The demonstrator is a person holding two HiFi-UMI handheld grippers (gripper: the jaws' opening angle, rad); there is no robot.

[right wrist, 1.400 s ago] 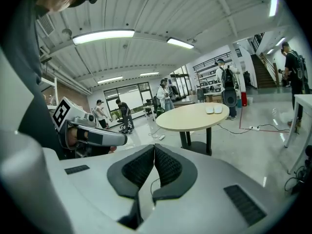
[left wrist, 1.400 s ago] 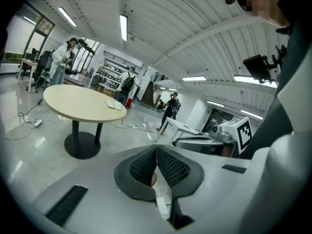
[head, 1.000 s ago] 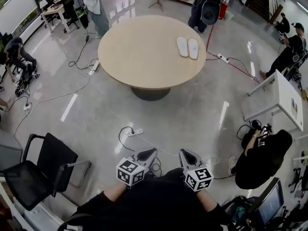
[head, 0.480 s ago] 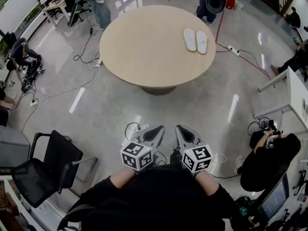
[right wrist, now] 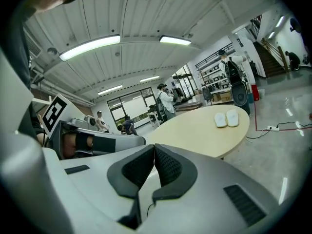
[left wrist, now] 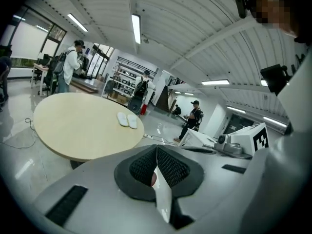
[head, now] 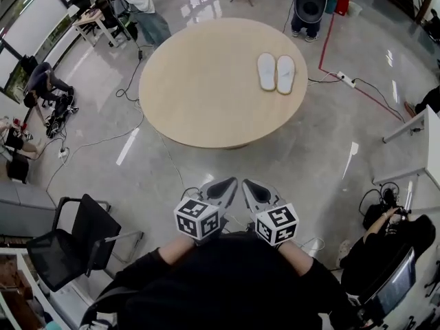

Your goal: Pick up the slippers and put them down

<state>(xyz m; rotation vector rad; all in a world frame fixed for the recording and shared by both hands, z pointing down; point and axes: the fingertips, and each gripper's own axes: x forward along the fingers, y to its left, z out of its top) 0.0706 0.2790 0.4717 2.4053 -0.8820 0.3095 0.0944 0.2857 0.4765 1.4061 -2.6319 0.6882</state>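
In the head view, the slippers [head: 276, 73] lie side by side on the round table [head: 192, 102], long axes pointing away, well ahead of the left gripper [head: 223, 183] and the nearer right gripper [head: 249, 185]; the left gripper view, then the right gripper view, shows jaws together, empty.

Round table [head: 206, 88] with white slippers [head: 276, 73]

Two white slippers [head: 267, 71] [head: 285, 73] lie on one round surface [head: 206, 81]. There are two grippers, the left gripper [head: 223, 183] and the right gripper [head: 249, 185]. One black office chair [head: 82, 236] is in view.
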